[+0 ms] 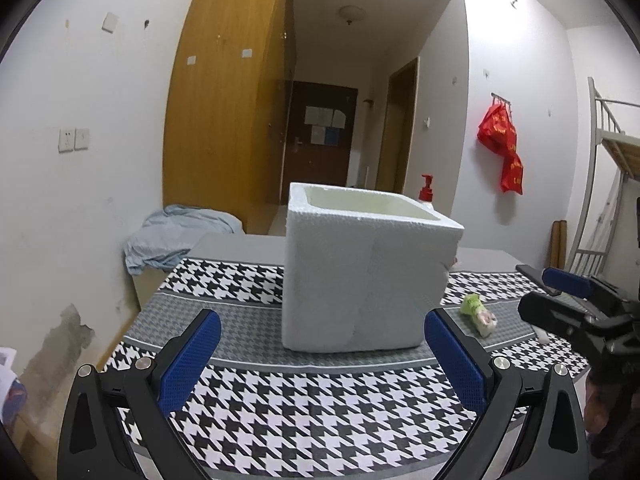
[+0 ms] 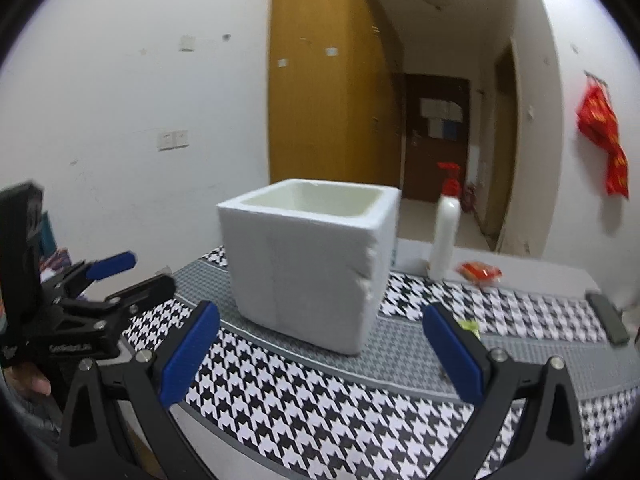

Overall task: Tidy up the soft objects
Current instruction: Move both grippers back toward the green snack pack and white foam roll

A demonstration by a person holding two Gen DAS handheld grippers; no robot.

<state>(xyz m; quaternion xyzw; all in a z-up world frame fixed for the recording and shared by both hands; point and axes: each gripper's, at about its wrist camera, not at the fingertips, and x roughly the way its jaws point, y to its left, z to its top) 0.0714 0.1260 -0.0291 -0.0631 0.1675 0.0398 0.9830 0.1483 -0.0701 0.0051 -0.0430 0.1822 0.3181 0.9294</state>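
Note:
A white foam box (image 1: 360,272) stands open-topped on the houndstooth tablecloth (image 1: 304,412), straight ahead of my left gripper (image 1: 322,356), which is open and holds nothing. A small green and white soft packet (image 1: 478,314) lies to the right of the box. My right gripper (image 1: 524,286) hovers just right of that packet. In the right wrist view the foam box (image 2: 308,264) sits ahead and slightly left of my open, empty right gripper (image 2: 320,352). A green corner of the packet (image 2: 468,326) peeks out behind its right finger. My left gripper (image 2: 154,270) shows at the left, open. The box's floor is hidden.
Behind the box stand a white pump bottle (image 2: 444,236) with a red top and a red packet (image 2: 480,272). A dark flat object (image 2: 608,322) lies at the table's right edge. A blue cloth heap (image 1: 176,236) lies off the table's far left; a bunk-bed ladder (image 1: 592,216) stands at right.

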